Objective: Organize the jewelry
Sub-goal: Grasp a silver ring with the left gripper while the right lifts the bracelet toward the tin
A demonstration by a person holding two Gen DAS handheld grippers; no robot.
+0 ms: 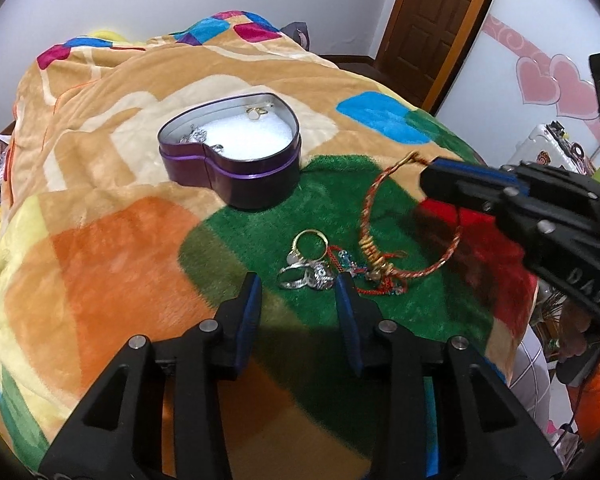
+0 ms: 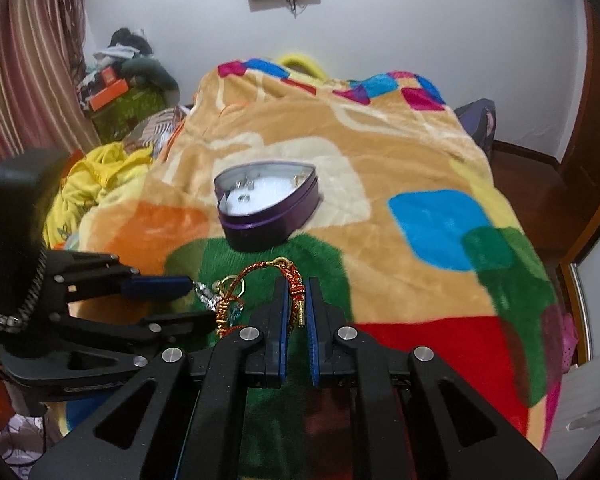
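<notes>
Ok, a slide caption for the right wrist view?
Right gripper pinches a red braided bracelet above the blanket, heart-shaped tin ahead.

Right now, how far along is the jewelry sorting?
Partly done. A few small pieces already lie in the open heart-shaped tin. In hand: the right gripper is shut on the red and gold braided bracelet, which hangs over the blanket. Left: the rings and a tangle of red cord on the green patch, in front of the open left gripper.

A patchwork fleece blanket (image 1: 112, 264) covers the bed; wooden door (image 1: 436, 20) behind.
</notes>
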